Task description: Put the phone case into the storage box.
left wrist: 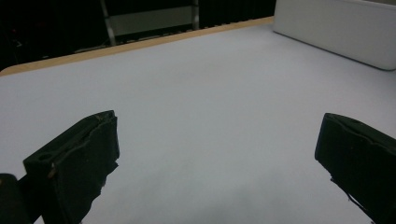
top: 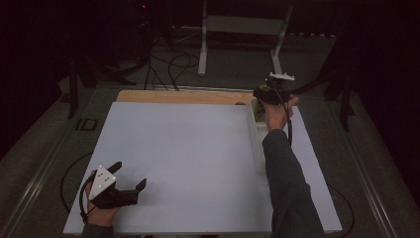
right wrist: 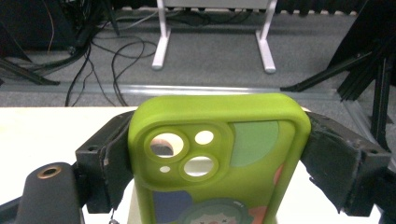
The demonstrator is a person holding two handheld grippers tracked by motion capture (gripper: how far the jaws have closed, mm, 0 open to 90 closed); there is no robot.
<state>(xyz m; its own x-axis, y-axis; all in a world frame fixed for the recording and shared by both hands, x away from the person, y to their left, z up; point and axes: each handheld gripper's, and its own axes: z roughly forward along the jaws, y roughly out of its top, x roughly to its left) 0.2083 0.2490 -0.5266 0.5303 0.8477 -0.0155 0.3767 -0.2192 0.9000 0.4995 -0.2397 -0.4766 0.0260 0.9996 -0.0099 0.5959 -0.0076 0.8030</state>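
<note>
The right arm (top: 285, 173) stretches far across the table (top: 188, 148), sleeve and all, to the far right side. The right hand (top: 277, 115) is lifted up over the far end of a long white box (top: 258, 144). The right claw (right wrist: 219, 158) is clamped on a green phone case (right wrist: 219, 144). One jaw presses on each side of the case. The case stands up between them, with its camera holes near the top and a cartoon picture lower down. From above, the case is a small green bit at the claw (top: 265, 94), just over the box.

The left hand (top: 101, 210) rests low at the near left corner of the table. The left claw (top: 131, 178) points toward the middle, its jaws wide apart with bare table between them.
</note>
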